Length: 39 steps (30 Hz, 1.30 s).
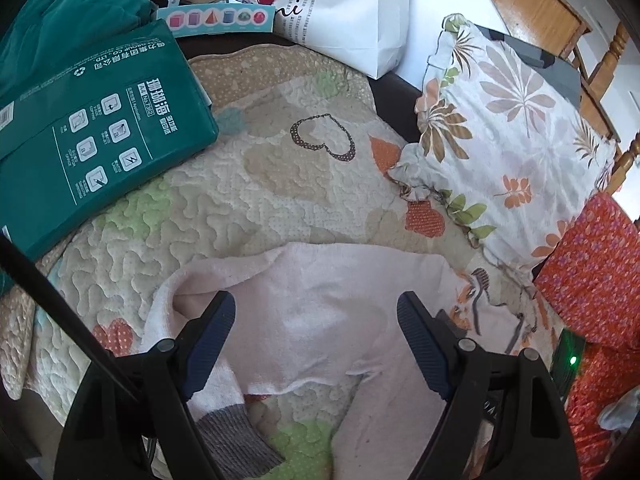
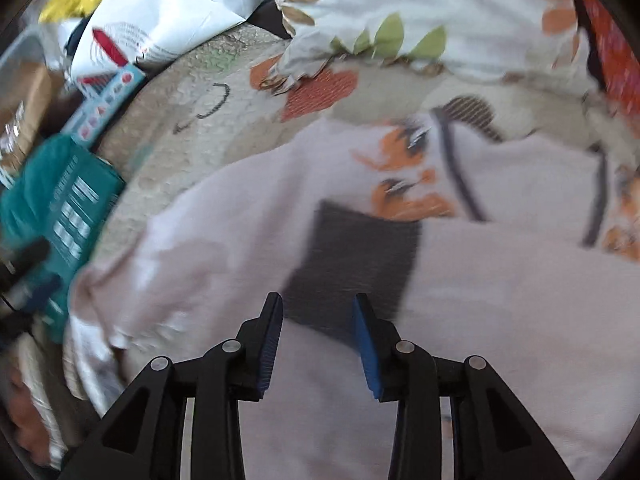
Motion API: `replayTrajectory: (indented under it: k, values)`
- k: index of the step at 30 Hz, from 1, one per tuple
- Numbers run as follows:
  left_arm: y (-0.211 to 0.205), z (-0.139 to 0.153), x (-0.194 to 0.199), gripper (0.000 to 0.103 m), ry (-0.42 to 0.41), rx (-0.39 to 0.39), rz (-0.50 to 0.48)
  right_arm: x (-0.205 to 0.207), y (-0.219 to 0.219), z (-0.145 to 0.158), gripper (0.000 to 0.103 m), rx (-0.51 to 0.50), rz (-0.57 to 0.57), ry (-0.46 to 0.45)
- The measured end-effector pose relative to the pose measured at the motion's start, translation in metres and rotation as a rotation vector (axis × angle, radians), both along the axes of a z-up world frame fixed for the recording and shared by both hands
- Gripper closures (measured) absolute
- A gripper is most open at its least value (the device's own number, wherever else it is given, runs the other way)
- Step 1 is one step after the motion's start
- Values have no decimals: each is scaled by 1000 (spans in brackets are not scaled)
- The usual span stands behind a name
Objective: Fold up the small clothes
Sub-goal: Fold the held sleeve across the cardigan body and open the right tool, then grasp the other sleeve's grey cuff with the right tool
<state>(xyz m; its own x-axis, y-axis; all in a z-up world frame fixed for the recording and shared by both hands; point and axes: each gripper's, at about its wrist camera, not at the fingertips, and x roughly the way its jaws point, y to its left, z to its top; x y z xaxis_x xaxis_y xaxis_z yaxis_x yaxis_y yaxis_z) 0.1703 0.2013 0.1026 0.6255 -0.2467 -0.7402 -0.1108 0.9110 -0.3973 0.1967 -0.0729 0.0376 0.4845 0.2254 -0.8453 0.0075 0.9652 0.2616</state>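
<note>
A small pale pink garment (image 1: 320, 312) with grey cuffs lies partly folded on a quilted bedspread (image 1: 280, 184). One grey cuff (image 1: 236, 436) shows under my left gripper's left finger. My left gripper (image 1: 316, 304) hovers over the garment, open wide, with nothing between its pads. In the blurred right wrist view the same pink garment (image 2: 500, 320) fills the lower half, with an orange animal print (image 2: 404, 168) at its far side. A grey cuff (image 2: 352, 260) lies folded onto the pink cloth just beyond my right gripper (image 2: 318, 300), whose pads stand apart and press on nothing.
A green pack of paper (image 1: 92, 128) lies at the left on the quilt. A floral pillow (image 1: 508, 140) sits at the right, with red patterned cloth (image 1: 592, 272) beside it. A white paper bag (image 1: 344, 8) stands at the back, and wooden furniture (image 1: 560, 12) behind.
</note>
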Motion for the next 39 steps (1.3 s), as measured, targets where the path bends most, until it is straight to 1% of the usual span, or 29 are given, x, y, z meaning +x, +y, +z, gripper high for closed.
replayTrajectory:
  k: [1, 3, 5, 7, 9, 10, 11, 12, 14, 16, 17, 19, 20, 21, 22, 24, 25, 27, 28, 29, 30, 31, 33, 34, 36, 37, 38, 39]
  values:
    - [-1, 1, 0, 21, -2, -12, -1, 0, 1, 1, 63, -14, 4, -3]
    - [-3, 1, 0, 21, -2, -10, -5, 2, 6, 1, 61, -42, 30, -5]
    - [-5, 1, 1, 21, 1, 4, -11, 4, 16, 0, 53, -100, 56, -18]
    - [-3, 0, 2, 21, 7, 5, -7, 6, 31, -4, 51, -181, 95, -32]
    - [2, 0, 3, 21, 11, 2, 10, 9, 47, -13, 52, -286, 126, -38]
    - [7, 0, 3, 21, 13, -3, 25, 9, 50, -16, 71, -327, 120, -39]
    - [13, 0, 3, 21, 13, -11, 41, 11, 50, -17, 95, -357, 97, -44]
    - [17, 1, 3, 21, 13, -15, 50, 15, 48, -16, 94, -355, 68, -40]
    - [30, 4, 4, 21, 6, -10, 90, 23, 44, -10, 94, -299, 29, -38]
    - [44, 6, 5, 21, -1, -6, 130, 29, 48, -6, 94, -263, 41, -41]
    - [54, 7, 4, 21, -5, -7, 161, 31, 52, -6, 90, -244, 64, -34]
    - [72, 9, 3, 21, -8, -13, 210, 30, 60, -5, 87, -210, 99, -28]
    - [85, 10, 2, 21, -12, -12, 247, 27, 63, -2, 78, -197, 103, -36]
    - [97, 12, 1, 21, -17, -4, 284, 24, 66, 0, 73, -189, 105, -43]
    - [106, 13, -1, 21, -19, 4, 316, 18, 71, 4, 70, -189, 104, -51]
    - [125, 14, -5, 21, -22, 21, 381, 7, 84, 11, 70, -160, 140, -72]
    - [136, 15, -7, 21, -22, 29, 418, 1, 93, 15, 70, -140, 174, -80]
    - [154, 15, -14, 21, -22, 46, 477, -14, 120, 21, 69, -100, 276, -89]
    - [159, 16, -17, 21, -24, 54, 499, -20, 132, 22, 65, -88, 323, -86]
    - [164, 16, -19, 21, -27, 63, 521, -26, 145, 22, 56, -68, 377, -78]
    - [169, 17, -22, 21, -29, 71, 545, -34, 159, 21, 52, -35, 434, -64]
    - [173, 16, -24, 21, -28, 73, 562, -39, 167, 20, 48, -10, 461, -54]
    - [174, 14, -24, 21, -21, 71, 550, -47, 184, 11, 47, 32, 497, -31]
    - [172, 12, -21, 21, -10, 74, 528, -49, 191, 6, 47, 29, 505, -22]
    - [169, 10, -18, 21, 1, 76, 502, -54, 206, -11, 47, -21, 515, -5]
    - [166, 9, -17, 21, 5, 73, 490, -55, 212, -17, 49, -40, 515, -7]
    - [164, 9, -16, 21, 5, 70, 481, -59, 216, -19, 70, -64, 514, -21]
    - [162, 9, -16, 21, 3, 70, 476, -60, 217, -17, 89, -65, 516, -19]
